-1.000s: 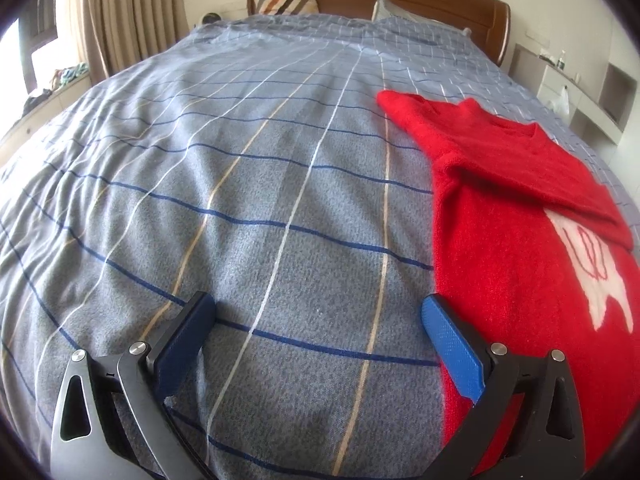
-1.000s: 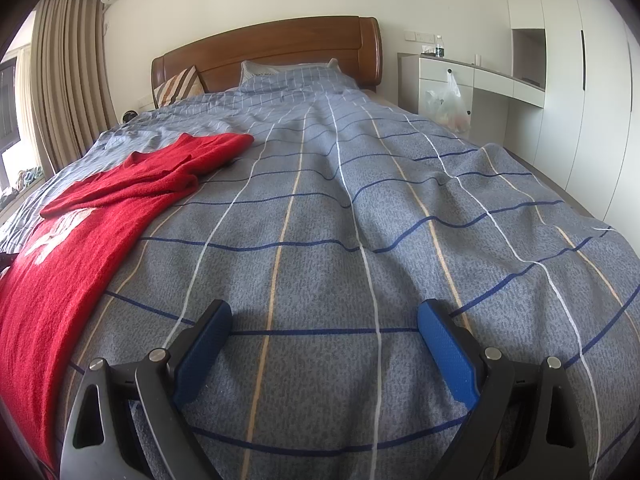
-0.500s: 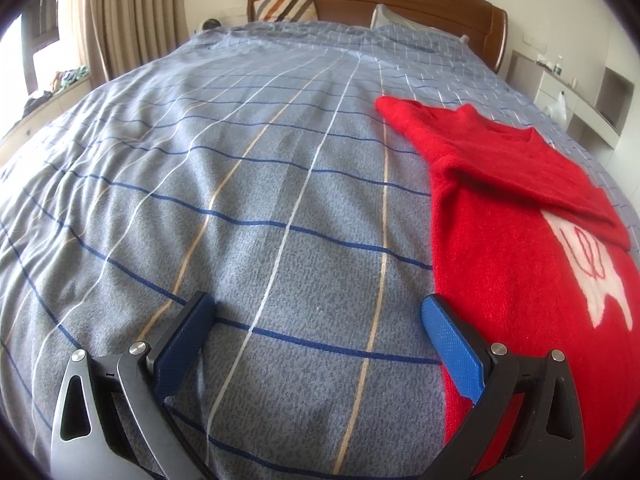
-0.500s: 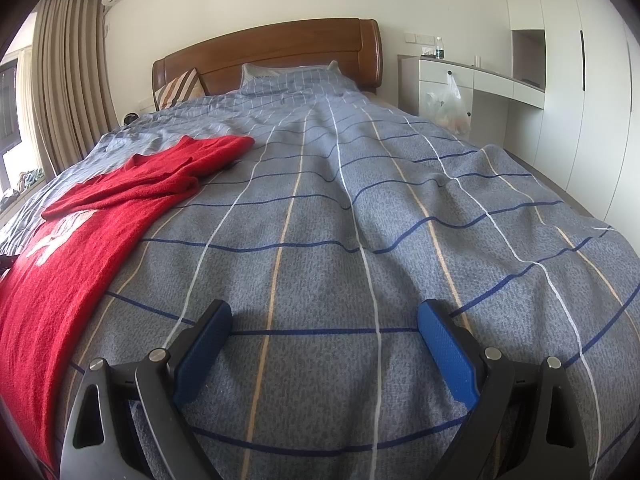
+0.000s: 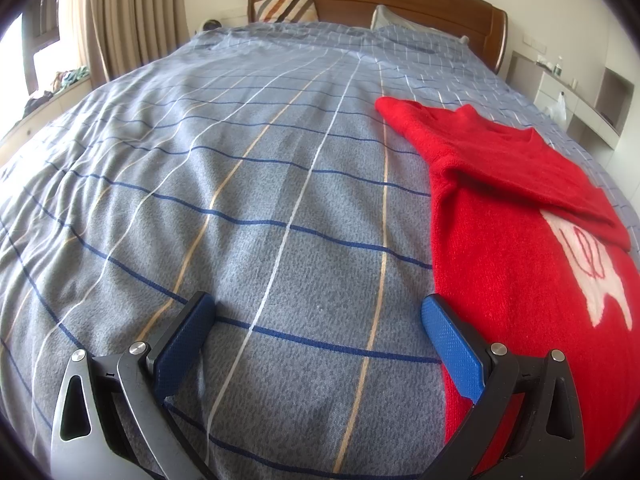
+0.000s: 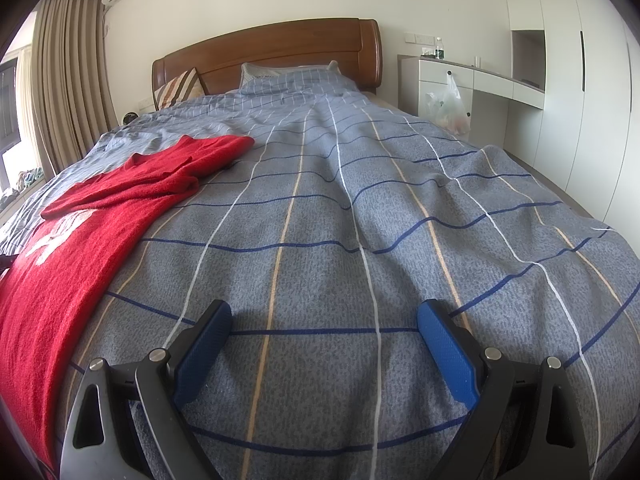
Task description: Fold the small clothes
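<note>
Grey-blue checked bedspread (image 5: 240, 184) carries a red sweater (image 5: 512, 240), one sleeve folded across its white chest motif, lying between the grippers. Left gripper (image 5: 316, 316) and right gripper (image 6: 324, 320) both spread, empty.

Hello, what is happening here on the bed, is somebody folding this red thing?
A person holds two grippers above the bed, both open and empty. The red sweater lies flat between them, one sleeve already folded across its chest. The left gripper hovers at its edge; the right gripper is over bare cover.
</note>
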